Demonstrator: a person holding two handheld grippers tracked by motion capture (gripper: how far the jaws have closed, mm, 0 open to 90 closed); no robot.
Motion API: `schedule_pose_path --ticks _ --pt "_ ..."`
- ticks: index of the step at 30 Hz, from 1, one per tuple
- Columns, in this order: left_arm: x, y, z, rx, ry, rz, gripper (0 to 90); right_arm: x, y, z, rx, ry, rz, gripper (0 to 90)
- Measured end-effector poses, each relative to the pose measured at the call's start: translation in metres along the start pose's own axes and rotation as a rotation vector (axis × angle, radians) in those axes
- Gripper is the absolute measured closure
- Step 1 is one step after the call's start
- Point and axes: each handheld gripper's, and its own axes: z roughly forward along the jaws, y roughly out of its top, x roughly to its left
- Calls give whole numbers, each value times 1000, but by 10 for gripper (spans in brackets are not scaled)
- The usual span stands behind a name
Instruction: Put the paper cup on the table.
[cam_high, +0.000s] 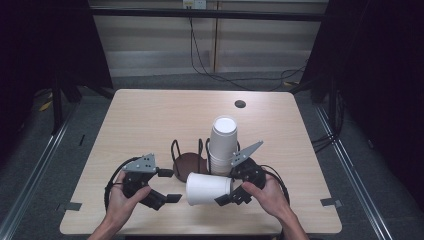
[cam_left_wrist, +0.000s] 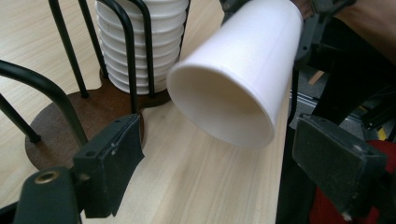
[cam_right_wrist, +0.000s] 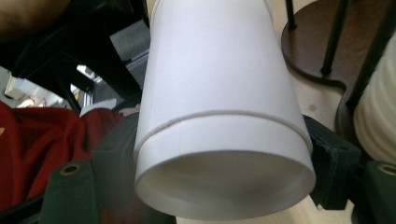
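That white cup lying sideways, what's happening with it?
A person holds a gripper in each hand at a wooden table. The right gripper is clamped on a white paper cup, held on its side with the open mouth facing the left gripper, whose jaws are open and empty. Behind them, a stack of cups stands in a wire cup holder; its other slot is empty.

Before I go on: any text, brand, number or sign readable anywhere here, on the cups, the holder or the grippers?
None can be read.
Held cup: plain white, no print.
Cup stack: plain white, no print.
Holder: dark base and black wire, no label.
Left gripper and right gripper: no markings legible.
Wall fitting at the top of the high view: too small to read.
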Motion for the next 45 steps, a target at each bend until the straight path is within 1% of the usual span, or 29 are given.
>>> schedule_pose_path --ticks 2,6,9,11,14,16,17,19,22,26,29,30,33,36,38,41,42,44,45 --pt "0 -1 1 1 4 4 157 0 -1 -2 -26 5 7 247" --pt "-1 -3 5 6 -6 5 158 0 -1 -3 -60 15 -3 247" --pt "0 -3 7 -11 -12 -2 158 -1 -1 -2 -83 16 -12 246" --pt "-1 -4 7 -14 -2 0 158 -1 -1 -3 -95 13 -15 246" --pt "-2 -4 7 -34 -3 5 157 -2 -1 -5 -116 10 -1 247" --pt "-3 -3 7 -39 -6 6 157 -3 -2 -7 -138 25 6 247" --pt "-3 -2 7 -40 -6 9 157 -2 -2 -8 -146 23 5 247" --pt "-4 -2 8 -39 -8 11 157 -2 -2 -9 -163 26 1 247" --pt "-6 -1 9 -52 -6 15 157 -2 -2 -10 -188 37 -13 247" --pt "-8 -1 9 -76 -5 13 157 0 -2 -9 -223 49 -33 247" --pt "-9 -1 8 -98 -2 12 157 0 -2 -9 -239 57 -44 247" --pt "-9 0 8 -103 -8 13 157 1 -2 -9 -244 53 -49 247" --pt "-10 0 7 -124 -4 13 157 1 -2 -8 -258 52 -58 247" --pt "-10 1 7 -149 -13 7 157 2 -2 -7 -279 68 -64 247" --pt "-11 1 6 -161 -13 6 157 2 -2 -6 -284 70 -69 246" --pt "-12 2 7 -177 0 4 158 3 -2 -7 -299 86 -79 247" --pt "-11 2 7 -187 -3 0 158 4 -1 -7 -300 86 -80 247" --pt "-10 2 7 -213 -35 -14 156 5 -1 -7 -306 93 -91 247" --pt "-10 2 7 -227 -39 -15 155 6 0 -6 -307 98 -92 247"
